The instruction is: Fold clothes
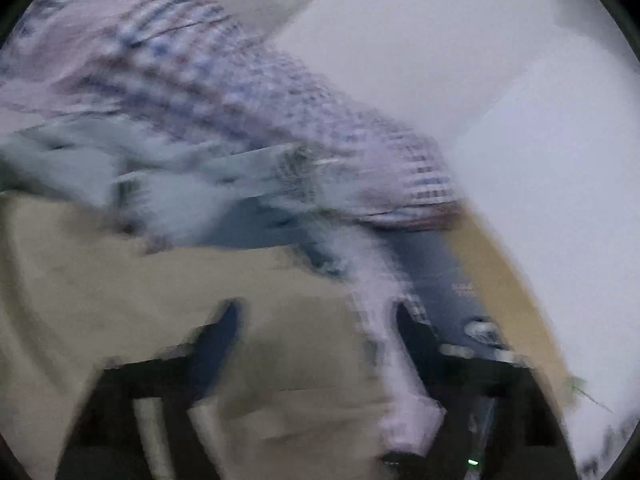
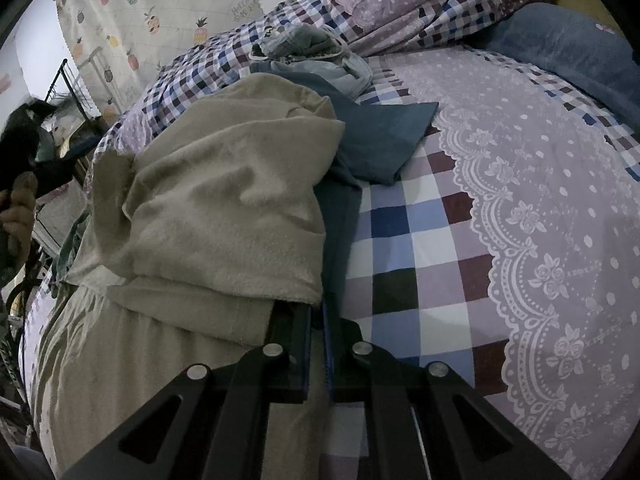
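On right wrist view, hand (image 2: 18,210), curtain (image 2: 152,12)

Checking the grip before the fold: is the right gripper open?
No, the right gripper is shut on the beige garment.

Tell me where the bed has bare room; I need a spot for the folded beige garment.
Free: the bedspread right of the blue garment, out to the blue pillow. Crowded: the beige garment fills the left, in the shut right gripper; the grey clothes lie behind.
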{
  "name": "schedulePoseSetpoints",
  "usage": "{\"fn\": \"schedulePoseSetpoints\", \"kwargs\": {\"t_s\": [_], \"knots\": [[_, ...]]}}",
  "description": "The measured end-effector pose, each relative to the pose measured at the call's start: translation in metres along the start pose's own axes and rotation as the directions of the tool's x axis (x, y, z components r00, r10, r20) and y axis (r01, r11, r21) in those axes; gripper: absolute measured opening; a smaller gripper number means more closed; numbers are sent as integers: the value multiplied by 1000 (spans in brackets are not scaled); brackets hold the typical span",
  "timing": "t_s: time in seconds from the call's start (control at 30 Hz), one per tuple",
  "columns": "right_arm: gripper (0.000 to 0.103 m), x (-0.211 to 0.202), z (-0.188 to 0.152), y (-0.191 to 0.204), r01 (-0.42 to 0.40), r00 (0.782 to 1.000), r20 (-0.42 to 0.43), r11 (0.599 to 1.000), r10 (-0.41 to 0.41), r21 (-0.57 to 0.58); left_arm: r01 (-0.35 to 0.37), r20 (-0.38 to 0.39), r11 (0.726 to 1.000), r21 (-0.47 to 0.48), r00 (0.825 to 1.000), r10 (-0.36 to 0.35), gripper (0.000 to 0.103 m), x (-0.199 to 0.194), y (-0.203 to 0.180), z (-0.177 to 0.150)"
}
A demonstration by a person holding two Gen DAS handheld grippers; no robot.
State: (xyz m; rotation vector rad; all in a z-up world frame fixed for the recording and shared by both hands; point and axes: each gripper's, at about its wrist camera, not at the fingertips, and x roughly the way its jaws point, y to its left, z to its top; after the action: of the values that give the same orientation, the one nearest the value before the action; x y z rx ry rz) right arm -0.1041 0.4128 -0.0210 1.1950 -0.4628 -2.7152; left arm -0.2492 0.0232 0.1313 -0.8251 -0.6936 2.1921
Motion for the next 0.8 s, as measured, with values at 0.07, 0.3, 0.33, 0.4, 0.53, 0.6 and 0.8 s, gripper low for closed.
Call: {"fn": "schedulePoseSetpoints", "kwargs": {"t_s": [0.07, 0.3, 0.33, 0.4, 0.53, 0.6, 0.8], "knots": [[3, 1, 0, -1, -3, 1000, -1, 1000, 3, 3, -38, -43, 993, 116, 998, 43, 92, -5, -6, -12], [4, 0, -1, 2, 4, 1000, 1, 1000, -4, -4, -340, -202, 940, 28, 919, 339, 91, -17, 66, -67], [4, 0, -1, 2, 5, 1000, 1, 1000, -5, -5, -340, -211, 940, 14, 918, 335, 88, -16, 70, -72], [4, 0, -1, 2, 8, 1000, 2, 1000, -8, -7, -326, -217, 944, 36, 920, 326, 75, -8, 64, -79], [4, 1, -1, 3, 15, 1000, 0, 1000, -15, -14, -411, -196, 894, 178, 876, 441, 41, 29, 20, -78], [4, 2, -1, 3, 16, 1000, -2, 1000, -16, -15, -386, -161, 871, 304, 881, 446, 41, 53, -25, -89], [4, 2, -1, 1, 5, 1000, -2, 1000, -5, -5, -94, -248, 715, 692, 901, 358, 54, 91, -137, -164]]}}
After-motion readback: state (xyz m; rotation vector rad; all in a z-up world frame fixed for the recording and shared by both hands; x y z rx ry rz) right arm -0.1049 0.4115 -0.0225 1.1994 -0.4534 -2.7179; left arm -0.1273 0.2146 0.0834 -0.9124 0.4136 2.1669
